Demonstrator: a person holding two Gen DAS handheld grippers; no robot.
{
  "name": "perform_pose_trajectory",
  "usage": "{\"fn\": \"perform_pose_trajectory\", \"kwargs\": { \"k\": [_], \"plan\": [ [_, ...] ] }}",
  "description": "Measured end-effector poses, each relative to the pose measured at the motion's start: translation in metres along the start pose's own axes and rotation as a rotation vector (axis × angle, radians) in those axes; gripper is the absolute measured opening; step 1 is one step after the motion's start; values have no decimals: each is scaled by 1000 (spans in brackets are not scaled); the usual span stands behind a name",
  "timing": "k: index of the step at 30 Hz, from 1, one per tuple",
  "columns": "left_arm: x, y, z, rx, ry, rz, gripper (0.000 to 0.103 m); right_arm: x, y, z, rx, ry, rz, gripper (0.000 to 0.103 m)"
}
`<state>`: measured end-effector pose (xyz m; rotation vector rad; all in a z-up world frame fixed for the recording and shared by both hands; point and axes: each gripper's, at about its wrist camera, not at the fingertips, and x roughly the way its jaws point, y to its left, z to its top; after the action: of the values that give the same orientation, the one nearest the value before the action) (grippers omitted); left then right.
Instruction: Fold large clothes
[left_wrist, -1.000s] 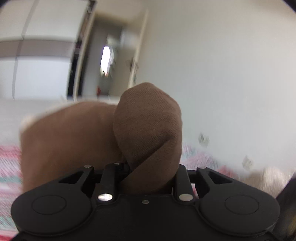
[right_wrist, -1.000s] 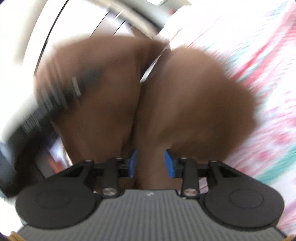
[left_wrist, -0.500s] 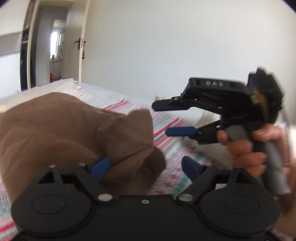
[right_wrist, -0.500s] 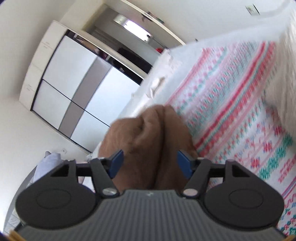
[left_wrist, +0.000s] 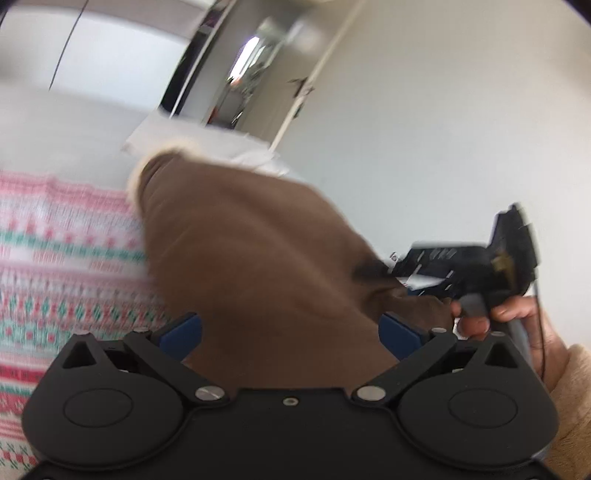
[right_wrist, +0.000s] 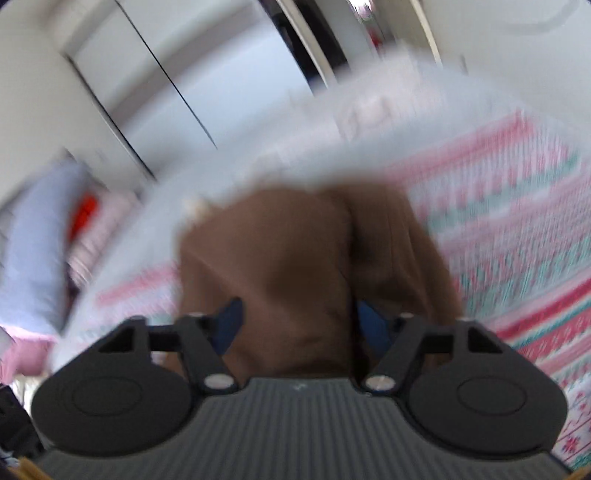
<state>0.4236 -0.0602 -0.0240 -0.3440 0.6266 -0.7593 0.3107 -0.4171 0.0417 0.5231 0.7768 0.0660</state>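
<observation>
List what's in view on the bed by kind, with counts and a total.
Brown garment: 1
Patterned bedspread: 1
Handheld grippers: 2, the left gripper and the right gripper
Total: 4
</observation>
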Motion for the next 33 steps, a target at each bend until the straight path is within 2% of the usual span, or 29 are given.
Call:
{"fn": "perform_pose_trajectory", "kwargs": {
  "k": [2, 3, 5, 8, 9, 11, 13, 14, 16, 18, 19, 21, 23, 28, 31, 33],
  "plan": [
    [9, 14, -2, -58, 12, 16, 103, 25, -4, -5, 13, 91, -23, 29],
    [14, 19, -2, -89, 13, 24, 103, 28, -2, -7, -13, 83, -14, 15],
    [22, 26, -2, -138, 5, 15, 103, 7, 6, -12, -51, 11, 53, 11],
    [20, 32, 2, -243, -41, -57, 103, -40, -6, -10, -14, -135, 195, 10],
    [19, 33, 1, -280, -55, -83, 103, -48, -16, -11, 4, -160, 192, 9],
    [25, 35, 0, -331, -58, -109, 103, -44, -41, -18, 48, -178, 72, 10],
    [37, 35, 0, -352, -22, -99, 103, -25, -70, -31, 111, -126, -23, 11],
    [45, 35, -2, -362, 2, -88, 103, -16, -78, -40, 112, -112, -45, 16],
    [62, 36, -5, -387, 51, -88, 103, -17, -80, -53, 82, -142, -63, 24],
    [73, 35, -8, -421, 72, -108, 103, -25, -80, -54, 83, -164, -43, 43],
    [77, 36, -9, -442, 72, -124, 103, -28, -79, -53, 85, -173, -42, 47],
    [85, 35, -10, -480, 82, -151, 103, -32, -81, -46, 99, -172, -23, 51],
    [89, 31, -10, -482, 82, -143, 103, -36, -81, -47, 112, -166, -13, 55],
    [93, 31, -12, -484, 80, -154, 103, -46, -69, -55, 53, -185, -42, 67],
    [102, 34, -15, -478, 83, -154, 103, -49, -56, -58, -16, -181, -105, 69],
    [104, 34, -15, -476, 87, -154, 103, -49, -43, -62, -69, -182, -202, 85]
  ]
}}
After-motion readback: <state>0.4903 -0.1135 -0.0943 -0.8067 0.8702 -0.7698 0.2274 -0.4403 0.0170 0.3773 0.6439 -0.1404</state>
